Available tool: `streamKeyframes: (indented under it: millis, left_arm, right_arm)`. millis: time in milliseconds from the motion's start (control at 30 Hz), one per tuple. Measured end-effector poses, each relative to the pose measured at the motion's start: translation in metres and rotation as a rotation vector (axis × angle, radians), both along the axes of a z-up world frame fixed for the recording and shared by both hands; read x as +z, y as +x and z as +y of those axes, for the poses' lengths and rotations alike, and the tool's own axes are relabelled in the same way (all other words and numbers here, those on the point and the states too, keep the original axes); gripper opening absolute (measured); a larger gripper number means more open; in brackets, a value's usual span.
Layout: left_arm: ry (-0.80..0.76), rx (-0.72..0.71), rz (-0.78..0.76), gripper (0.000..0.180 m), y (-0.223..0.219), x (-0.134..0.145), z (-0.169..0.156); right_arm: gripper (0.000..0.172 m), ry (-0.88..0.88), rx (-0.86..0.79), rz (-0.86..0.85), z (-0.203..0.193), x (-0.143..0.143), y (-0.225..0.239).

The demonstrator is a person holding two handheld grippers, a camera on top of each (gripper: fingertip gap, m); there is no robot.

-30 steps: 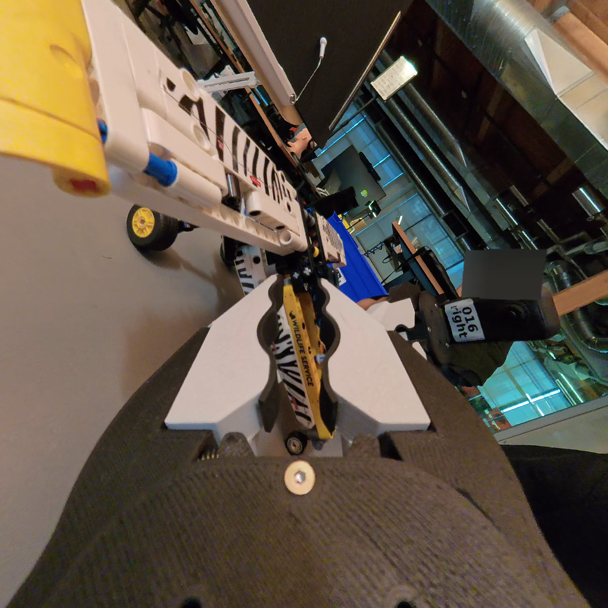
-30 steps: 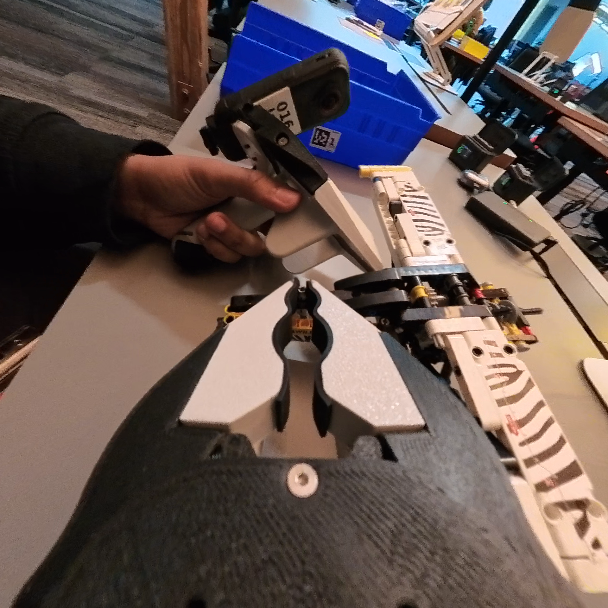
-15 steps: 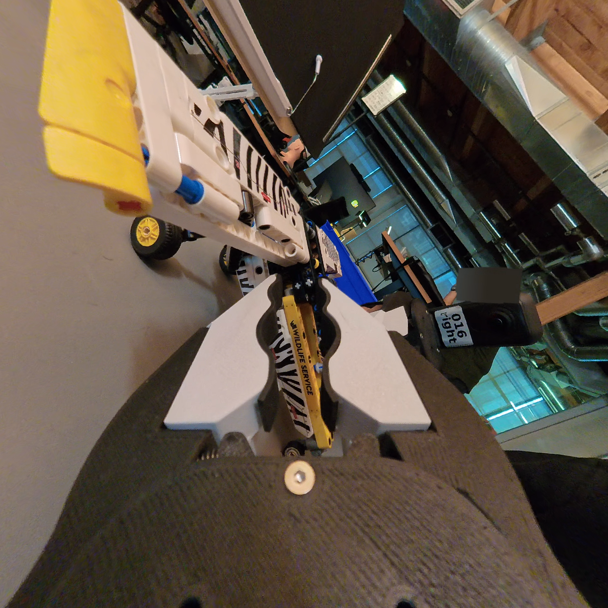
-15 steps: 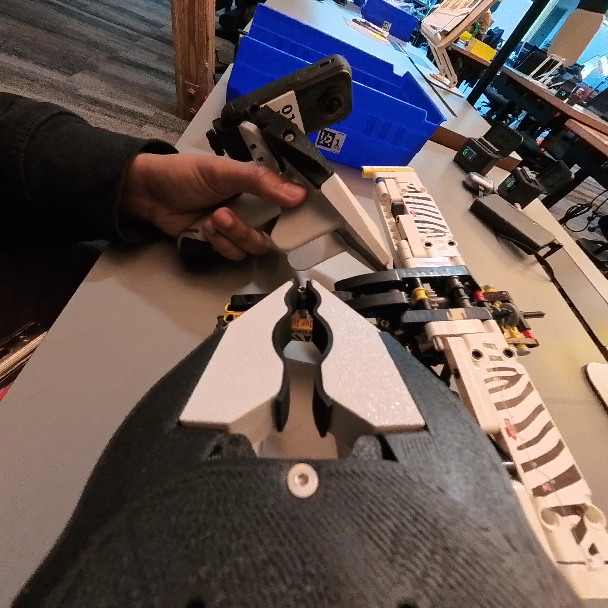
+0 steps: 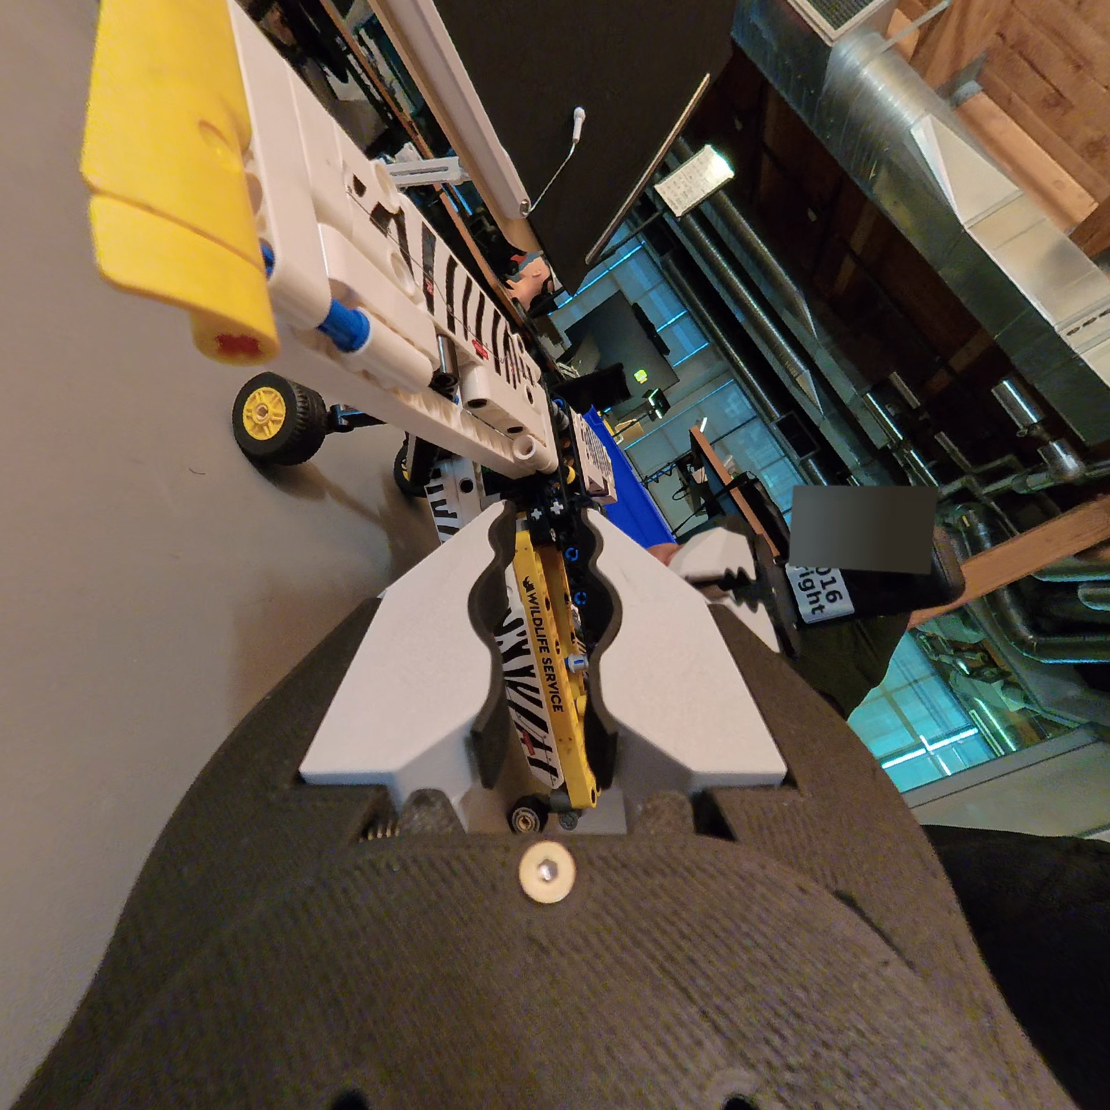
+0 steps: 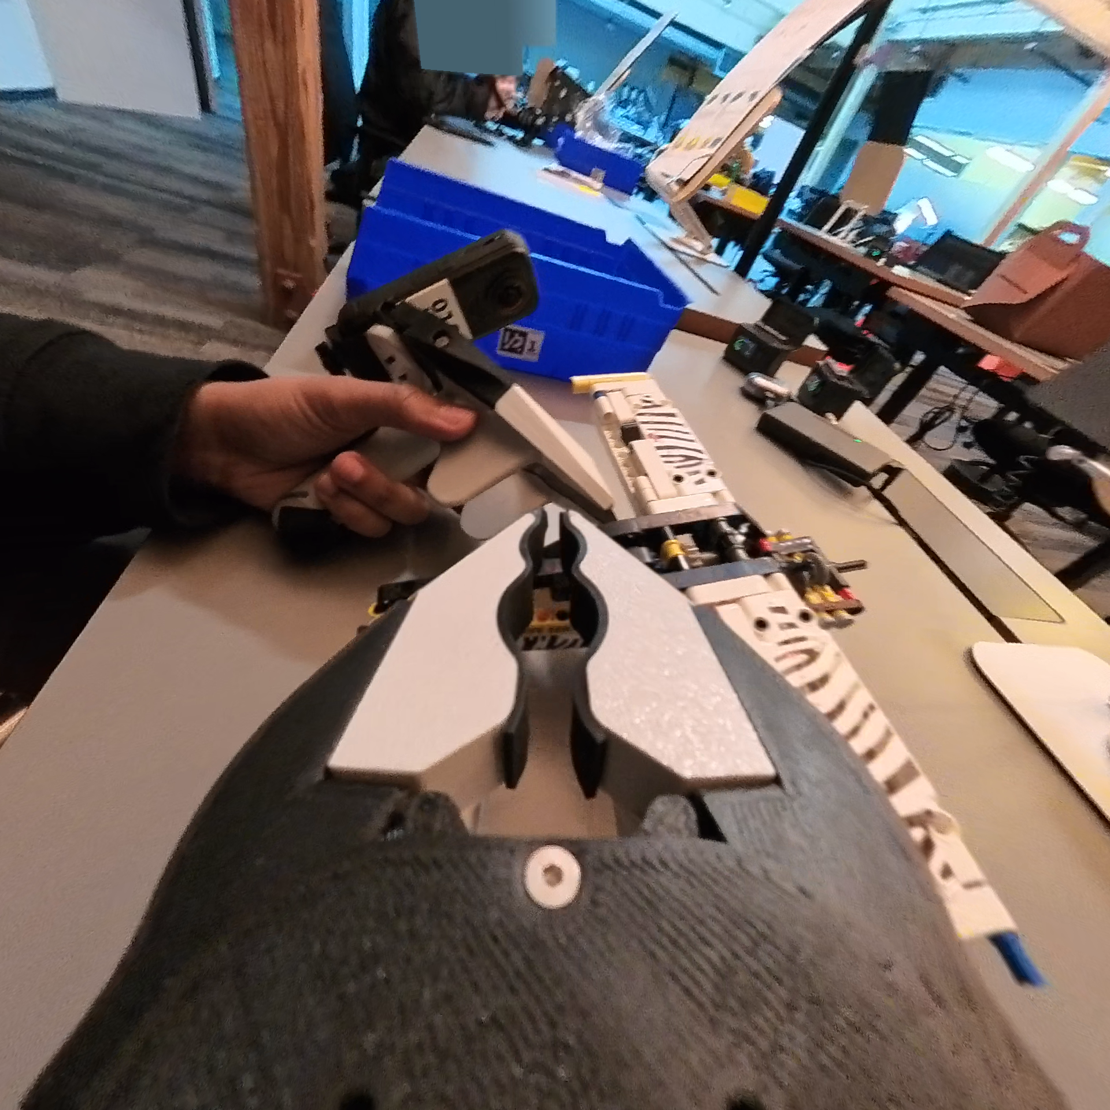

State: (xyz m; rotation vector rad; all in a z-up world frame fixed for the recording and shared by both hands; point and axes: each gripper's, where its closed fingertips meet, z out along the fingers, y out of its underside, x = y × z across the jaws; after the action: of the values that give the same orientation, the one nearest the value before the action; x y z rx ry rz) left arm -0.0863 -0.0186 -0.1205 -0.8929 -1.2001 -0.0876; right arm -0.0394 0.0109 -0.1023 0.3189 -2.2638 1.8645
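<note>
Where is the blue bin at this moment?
In the right wrist view the blue bin sits on the grey table, upper centre, behind the left tongs and just beyond the far end of the zebra-striped brick model.

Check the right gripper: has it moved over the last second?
Yes. The right gripper has tipped upward and turned a little rightward: the blue bin and wooden post now sit lower and further left in its view.
</note>
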Motion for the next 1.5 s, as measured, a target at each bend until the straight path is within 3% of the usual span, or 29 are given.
streamKeyframes:
  millis: [267, 867, 1233, 1500]
  left_arm:
    - [-0.001, 0.000, 0.001, 0.015, -0.001, 0.000, 0.000]
    - [0.002, -0.002, 0.002, 0.015, 0.000, 0.000, -0.001]
    - [0.008, -0.003, 0.001, 0.015, 0.002, 0.000, -0.001]
    - [0.007, -0.002, 0.000, 0.016, 0.002, 0.000, 0.000]
  right_arm:
    - [0.002, -0.122, -0.063, -0.075, 0.010, 0.021, -0.016]
    - [0.003, -0.091, -0.073, -0.056, 0.007, 0.015, -0.017]
    - [0.016, 0.047, -0.170, 0.114, 0.013, -0.015, -0.008]
    - [0.023, 0.104, -0.078, 0.152, 0.014, -0.034, 0.030]
